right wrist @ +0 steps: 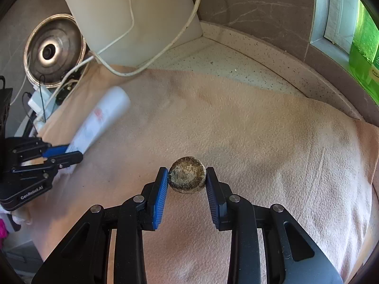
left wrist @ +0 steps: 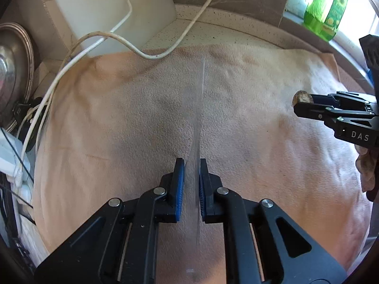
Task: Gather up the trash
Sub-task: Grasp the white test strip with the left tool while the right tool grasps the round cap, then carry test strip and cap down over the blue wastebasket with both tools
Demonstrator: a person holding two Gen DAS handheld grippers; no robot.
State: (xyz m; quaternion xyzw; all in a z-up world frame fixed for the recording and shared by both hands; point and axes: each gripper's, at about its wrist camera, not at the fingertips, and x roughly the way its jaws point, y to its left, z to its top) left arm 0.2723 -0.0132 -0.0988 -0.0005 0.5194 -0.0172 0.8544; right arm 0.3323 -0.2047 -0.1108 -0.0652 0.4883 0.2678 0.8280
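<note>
Both grippers are holding trash above the towel-covered bench (right wrist: 272,142), and no bin is showing, so disposal is judged outstanding. The right gripper (right wrist: 187,177) is clamping a brown, crusty round lump (right wrist: 187,177). The left gripper (left wrist: 192,177) is pinching a thin clear plastic wrapper (left wrist: 200,118), which its own camera is showing only edge-on. The right wrist view is showing that wrapper (right wrist: 99,118) broadside, white with faint red print.

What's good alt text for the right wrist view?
The right gripper is shut on a round brown scrap above a peach cloth. At far left, the left gripper pinches a clear plastic bag.
</note>
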